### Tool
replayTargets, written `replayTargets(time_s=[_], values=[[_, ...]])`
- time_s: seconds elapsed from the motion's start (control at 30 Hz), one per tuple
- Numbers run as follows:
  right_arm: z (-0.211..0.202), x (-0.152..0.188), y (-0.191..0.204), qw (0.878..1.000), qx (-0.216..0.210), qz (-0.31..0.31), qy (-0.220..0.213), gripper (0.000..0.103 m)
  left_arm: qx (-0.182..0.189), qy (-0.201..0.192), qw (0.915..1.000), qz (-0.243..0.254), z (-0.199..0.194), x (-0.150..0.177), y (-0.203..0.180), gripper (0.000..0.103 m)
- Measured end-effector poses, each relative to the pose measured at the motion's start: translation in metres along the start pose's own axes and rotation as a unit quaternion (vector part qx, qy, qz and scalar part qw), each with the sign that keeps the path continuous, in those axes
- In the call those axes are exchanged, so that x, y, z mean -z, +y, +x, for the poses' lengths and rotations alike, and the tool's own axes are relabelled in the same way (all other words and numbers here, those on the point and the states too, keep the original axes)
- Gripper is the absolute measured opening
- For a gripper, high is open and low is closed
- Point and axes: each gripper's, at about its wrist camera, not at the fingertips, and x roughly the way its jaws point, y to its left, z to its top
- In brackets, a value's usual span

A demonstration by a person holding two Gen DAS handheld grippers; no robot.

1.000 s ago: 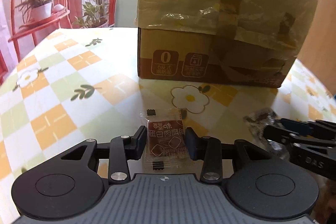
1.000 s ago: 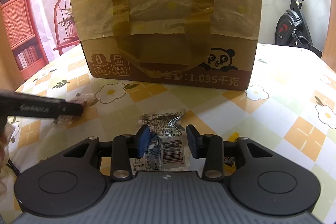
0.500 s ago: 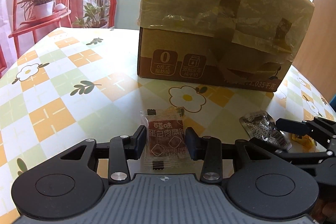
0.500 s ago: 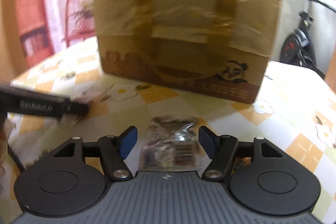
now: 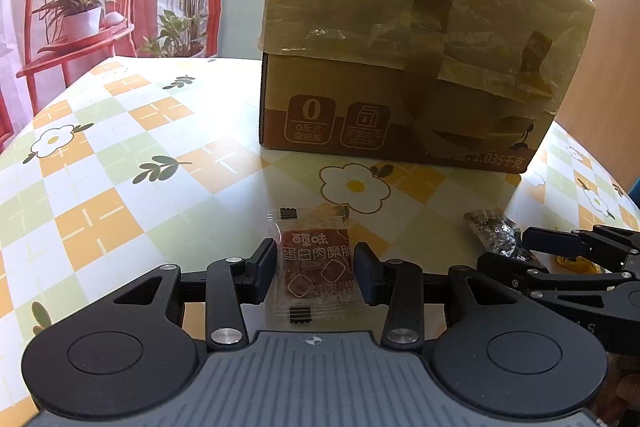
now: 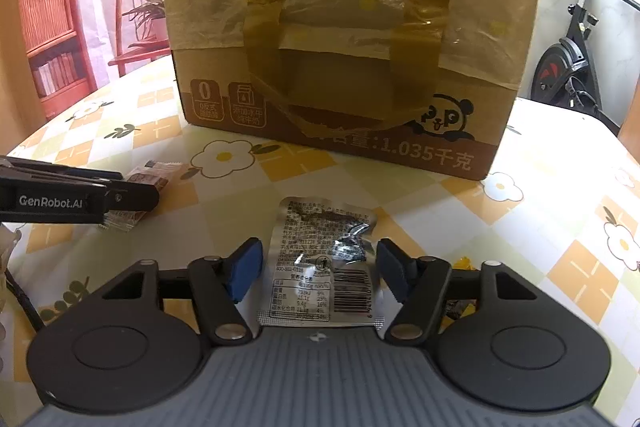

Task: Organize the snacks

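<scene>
Bench (image 5: 100,187): covered in a checked cloth of orange, green and white squares with daisy and leaf prints; carries the box and all packets.
Cardboard box (image 6: 352,39): brown, standing upright at the far middle of the bench; upper part wrapped in clear film and crossed by brown tape strips; panda print and "1.035" lettering along the lower front edge.
Left claw (image 5: 315,277): low over the bench, jaws parted just wider than the red packet; pads beside the packet's two long edges, contact not certain.
Right claw (image 6: 320,267): low over the bench, jaws open, clear gaps to either side of the silver packet.
Silver snack packet (image 6: 322,263): lying flat on the bench between the right claw's fingers; printed back with barcode and nutrition table facing up; top end crumpled.
Red snack packet (image 5: 316,267): clear wrapper with red-brown label and white characters; flat on the bench between the left claw's fingers, well in front of the box; seen again in the right wrist view beside the left claw's tip.
Yellow wrapper (image 6: 462,263): small, just right of the right claw, mostly hidden behind its linkage.
</scene>
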Motion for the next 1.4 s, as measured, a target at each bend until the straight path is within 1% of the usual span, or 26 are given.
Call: replayTargets(time_s=[0.07, 0.3, 0.33, 0.4, 0.47, 0.63, 0.77, 0.87, 0.93, 0.97, 1.07, 1.17, 1.2, 1.23, 1.4], values=[[-0.001, 0.0, -0.003, 1.0, -0.004, 0.007, -0.001, 0.061, 0.005, -0.001, 1.0, -0.001, 0.0, 0.0, 0.0, 0.049], [-0.002, 0.0, -0.005, 1.0, -0.005, 0.008, -0.002, 0.061, 0.005, -0.004, 1.0, 0.004, 0.0, 0.002, -0.002, 0.049], [-0.002, 0.0, -0.006, 1.0, -0.006, 0.01, -0.003, 0.057, 0.004, -0.004, 1.0, 0.006, 0.0, 0.002, -0.003, 0.049], [-0.003, 0.0, -0.006, 1.0, -0.009, 0.012, -0.007, 0.054, 0.005, -0.005, 1.0, 0.007, 0.0, 0.002, -0.003, 0.051], [-0.003, 0.001, -0.006, 1.0, -0.008, 0.01, -0.008, 0.053, 0.004, -0.005, 0.9999, 0.009, 0.0, 0.003, -0.004, 0.051], [-0.005, 0.001, -0.006, 1.0, -0.011, 0.011, -0.012, 0.052, 0.005, -0.004, 0.9999, 0.012, 0.0, 0.003, -0.005, 0.056], [-0.005, 0.001, -0.006, 1.0, -0.012, 0.012, -0.013, 0.051, 0.0, -0.003, 0.9997, 0.024, 0.0, 0.004, -0.009, 0.056], [-0.005, 0.001, -0.006, 1.0, -0.012, 0.013, -0.013, 0.051, -0.016, -0.002, 0.9987, 0.048, 0.001, 0.005, -0.018, 0.057], [-0.005, 0.001, -0.006, 1.0, -0.012, 0.012, -0.013, 0.051, -0.026, -0.003, 0.998, 0.058, 0.002, 0.006, -0.023, 0.055], [-0.005, 0.001, -0.006, 1.0, -0.012, 0.012, -0.013, 0.051, -0.028, -0.005, 0.998, 0.056, 0.001, 0.006, -0.022, 0.046], [-0.006, 0.001, -0.006, 1.0, -0.013, 0.012, -0.015, 0.052, -0.014, -0.009, 0.9993, 0.035, -0.002, 0.005, -0.014, 0.041], [-0.01, 0.002, -0.003, 1.0, -0.01, 0.005, -0.028, 0.054, -0.002, -0.012, 0.9998, 0.016, -0.003, 0.004, -0.008, 0.04], [-0.011, 0.002, -0.002, 0.999, -0.009, 0.0, -0.032, 0.059, -0.003, -0.014, 0.9998, 0.016, -0.004, 0.004, -0.008, 0.04], [-0.011, 0.002, -0.001, 0.999, -0.008, -0.003, -0.032, 0.061, -0.004, -0.019, 0.9997, 0.016, -0.005, 0.004, -0.008, 0.04], [-0.006, 0.0, -0.005, 1.0, 0.001, 0.011, -0.017, 0.064, 0.005, -0.034, 0.9994, 0.011, -0.009, 0.001, -0.008, 0.04]])
